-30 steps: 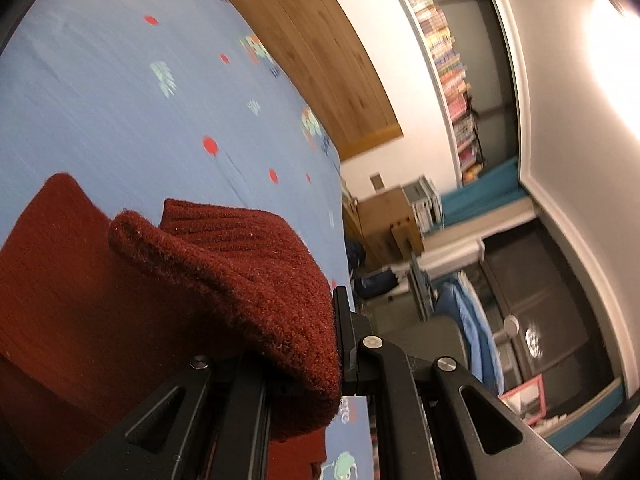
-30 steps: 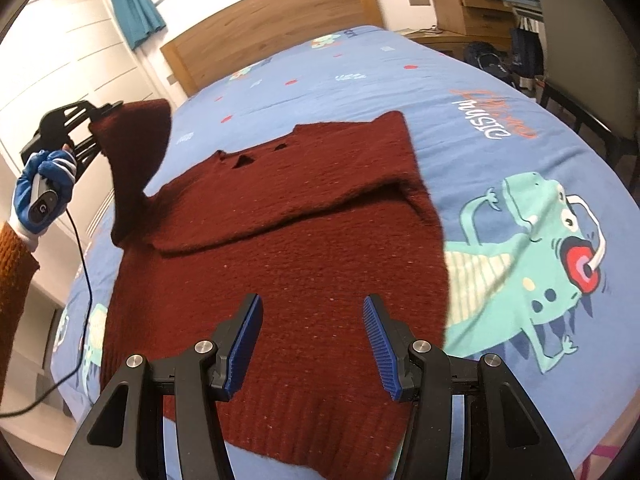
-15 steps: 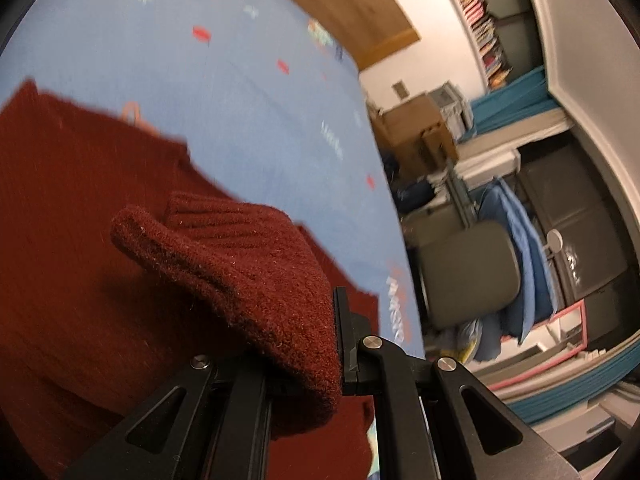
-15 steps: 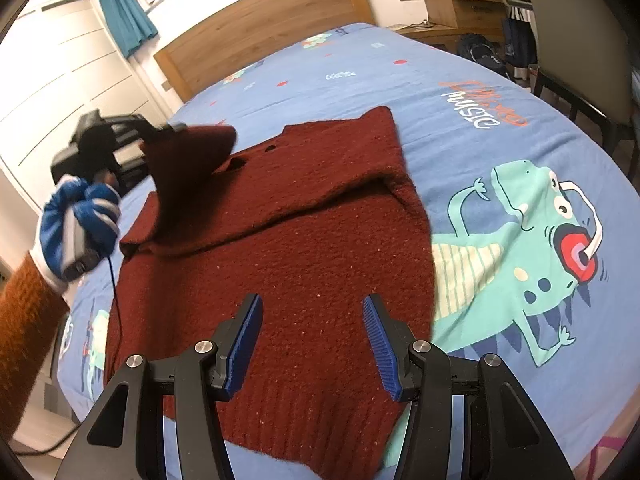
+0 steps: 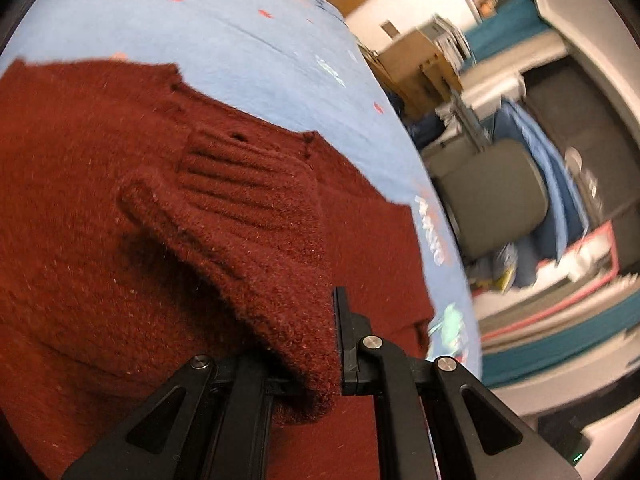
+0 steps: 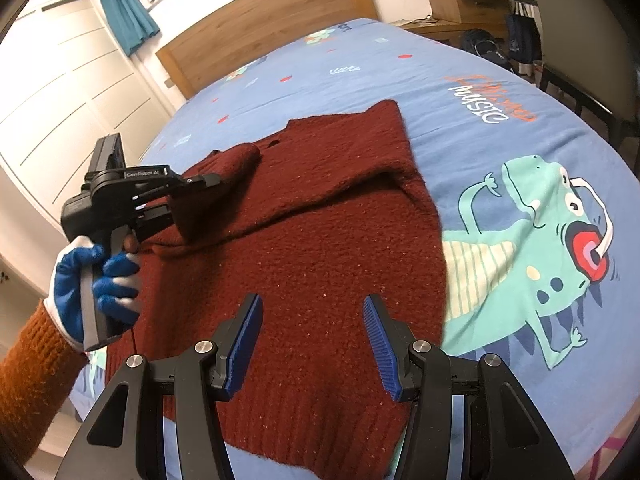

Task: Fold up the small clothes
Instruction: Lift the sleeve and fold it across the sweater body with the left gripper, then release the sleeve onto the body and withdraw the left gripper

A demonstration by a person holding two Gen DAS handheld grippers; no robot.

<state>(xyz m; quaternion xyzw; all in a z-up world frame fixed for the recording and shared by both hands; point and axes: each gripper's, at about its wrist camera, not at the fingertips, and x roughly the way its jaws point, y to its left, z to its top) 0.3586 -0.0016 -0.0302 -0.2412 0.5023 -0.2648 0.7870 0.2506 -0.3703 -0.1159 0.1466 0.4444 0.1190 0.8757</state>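
Observation:
A dark red knitted sweater [image 6: 320, 240] lies on the blue bed cover, its right sleeve folded across the chest. My left gripper [image 5: 308, 344] is shut on the ribbed cuff of the left sleeve [image 5: 256, 216] and holds it low over the sweater's chest. From the right wrist view the left gripper [image 6: 200, 184] is at the sweater's left side, the sleeve [image 6: 236, 160] draped inward. My right gripper [image 6: 312, 344] is open and empty above the sweater's hem.
The blue bed cover [image 6: 520, 128] has a green dinosaur print [image 6: 540, 252] right of the sweater. A wooden headboard [image 6: 260, 24] is at the back, white wardrobe doors [image 6: 60, 92] at left, a chair [image 6: 580, 20] and a desk at right.
My left gripper has carried the sleeve cuff down and inward from high at the left until it hangs over the sweater's chest. The right gripper has stayed open over the hem.

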